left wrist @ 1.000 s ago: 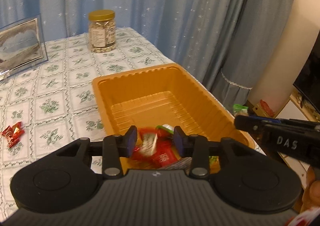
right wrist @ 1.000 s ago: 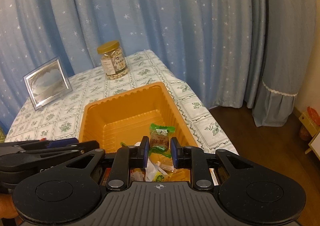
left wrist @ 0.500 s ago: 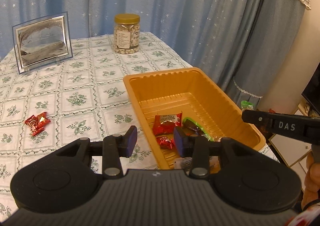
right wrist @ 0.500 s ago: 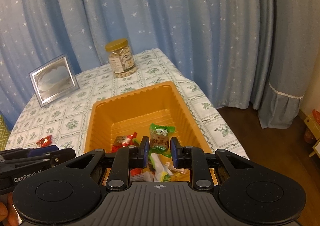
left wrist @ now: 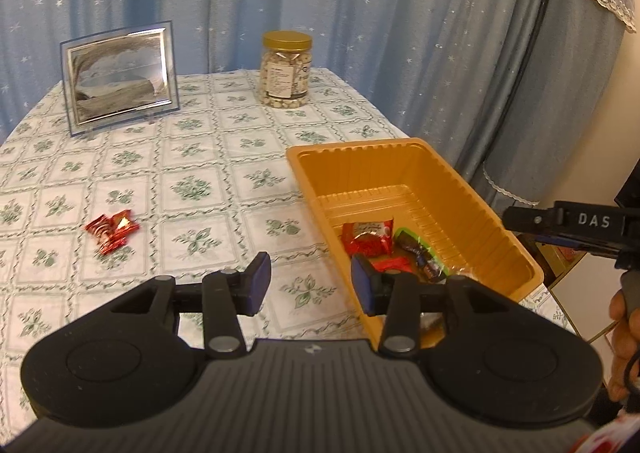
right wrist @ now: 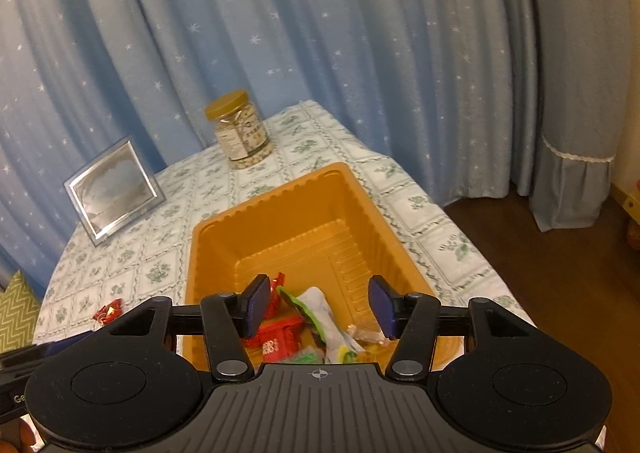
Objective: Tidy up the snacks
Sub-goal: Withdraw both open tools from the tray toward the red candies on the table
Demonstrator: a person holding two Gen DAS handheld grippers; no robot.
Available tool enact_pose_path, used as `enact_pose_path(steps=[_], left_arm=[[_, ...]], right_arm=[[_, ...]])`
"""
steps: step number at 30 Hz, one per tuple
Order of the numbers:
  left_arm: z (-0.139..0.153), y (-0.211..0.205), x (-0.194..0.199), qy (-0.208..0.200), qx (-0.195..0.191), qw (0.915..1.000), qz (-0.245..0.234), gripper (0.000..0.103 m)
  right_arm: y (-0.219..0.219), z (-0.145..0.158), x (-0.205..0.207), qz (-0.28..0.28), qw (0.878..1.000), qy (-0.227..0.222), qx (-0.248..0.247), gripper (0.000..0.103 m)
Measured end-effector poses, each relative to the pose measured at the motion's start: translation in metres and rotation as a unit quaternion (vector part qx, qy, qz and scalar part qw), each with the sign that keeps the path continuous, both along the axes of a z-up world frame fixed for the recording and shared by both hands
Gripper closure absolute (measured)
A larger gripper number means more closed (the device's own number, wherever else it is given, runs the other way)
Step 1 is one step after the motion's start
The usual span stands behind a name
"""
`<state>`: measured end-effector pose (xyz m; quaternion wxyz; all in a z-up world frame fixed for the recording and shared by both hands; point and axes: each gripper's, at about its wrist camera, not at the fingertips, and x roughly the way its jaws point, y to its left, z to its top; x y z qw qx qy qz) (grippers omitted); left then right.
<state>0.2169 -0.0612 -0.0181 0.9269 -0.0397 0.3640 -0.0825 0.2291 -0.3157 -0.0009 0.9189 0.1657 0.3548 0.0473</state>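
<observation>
- At far left we see a red foil-wrapped candy [left wrist: 112,227] lying alone on the green-flowered white tablecloth [left wrist: 192,157].
- Our left gripper [left wrist: 306,285] hangs wide and empty above the cloth.
- The orange plastic tray [left wrist: 472,189] holds mixed wrapped snacks [left wrist: 368,239].
- Our right gripper [right wrist: 318,307] gapes, empty, over that tray.

Legible: "DAS" in white on the right gripper [left wrist: 576,231], just right of the tray [left wrist: 492,209]. Jar [left wrist: 285,71] label beyond the tray: print too small to read. Snack wrappers: illegible.
</observation>
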Motion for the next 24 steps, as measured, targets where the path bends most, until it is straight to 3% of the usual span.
enact_pose_path(steps=[12, 24], left_arm=[[0.015, 0.019, -0.043, -0.006, 0.009, 0.9998, 0.017, 0.054], [0.028, 0.056, -0.086, -0.017, 0.025, 0.9982, 0.052, 0.043]], right_arm=[[0.021, 0.02, -0.043, 0.008, 1.0, -0.006, -0.009, 0.048], [0.066, 0.025, -0.075, 0.057, 0.998, -0.003, -0.018, 0.048]])
